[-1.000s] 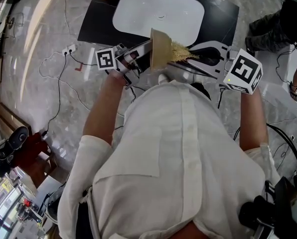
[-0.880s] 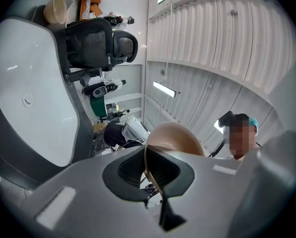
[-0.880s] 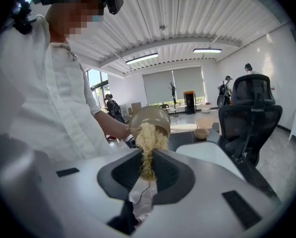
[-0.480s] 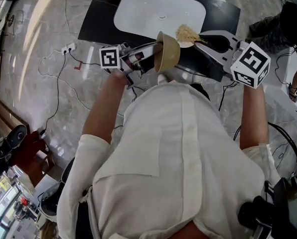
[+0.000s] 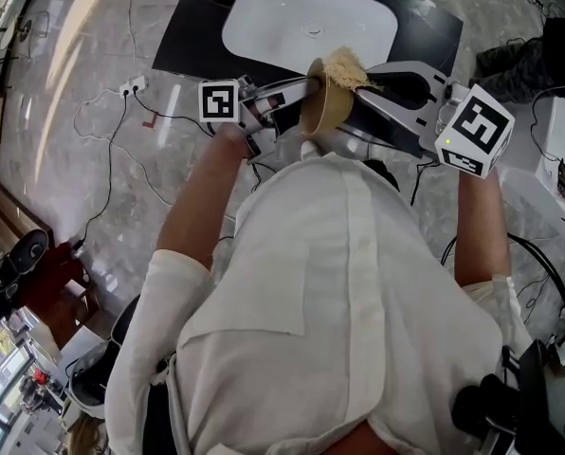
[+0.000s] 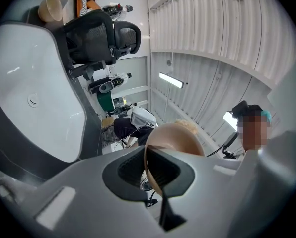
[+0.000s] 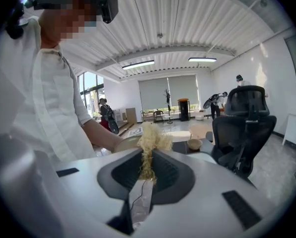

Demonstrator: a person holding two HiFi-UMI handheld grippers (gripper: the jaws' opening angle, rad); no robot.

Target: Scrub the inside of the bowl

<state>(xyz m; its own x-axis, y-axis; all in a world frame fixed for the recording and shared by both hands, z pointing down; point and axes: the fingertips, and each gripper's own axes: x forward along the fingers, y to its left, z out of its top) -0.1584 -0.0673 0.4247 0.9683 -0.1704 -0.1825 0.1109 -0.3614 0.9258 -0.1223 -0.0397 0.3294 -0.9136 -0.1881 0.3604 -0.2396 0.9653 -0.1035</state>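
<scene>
My scrubber (image 5: 344,66) is back at the bowl (image 5: 322,112). Right tongs (image 7: 145,175) pinch it and left tongs (image 6: 160,181) clamp the rim, over the black table (image 5: 183,41), white basin (image 5: 301,8) and marble floor (image 5: 74,112).

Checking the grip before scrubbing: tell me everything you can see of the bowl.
The bowl is tan, smooth and round. It stands on edge in the air near the white basin, rim pinched in the left claw; the straw-coloured fibre scrubber in the right claw meets its upper rim. Mouth direction is unclear.
</scene>
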